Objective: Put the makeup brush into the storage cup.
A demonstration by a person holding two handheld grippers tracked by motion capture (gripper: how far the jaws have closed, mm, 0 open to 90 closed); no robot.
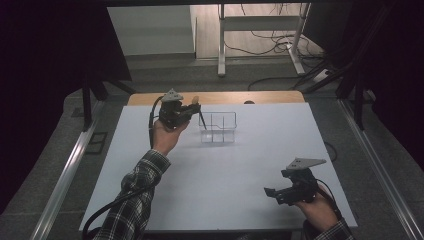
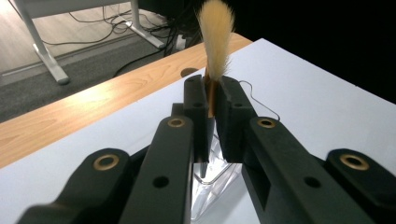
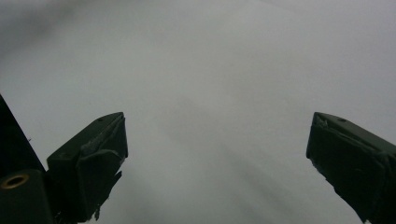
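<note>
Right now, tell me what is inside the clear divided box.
The brush, held by the left gripper, dips its dark handle tip into the clear divided box. The gripper's jaws cover much of the box's inside.

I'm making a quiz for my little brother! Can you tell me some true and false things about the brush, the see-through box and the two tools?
1. The left tool is shut on the brush. True.
2. The brush's bristles point down into the clear box. False: the tan bristles stick up above the tool, and the dark handle end points down toward the box.
3. The right tool is holding a second brush. False: its jaws stand wide apart over the white table with nothing between them.
4. The clear box has dividers that split it into compartments. True.
5. The clear box sits right next to the right tool. False: it sits by the left tool, far from the right one.
</note>
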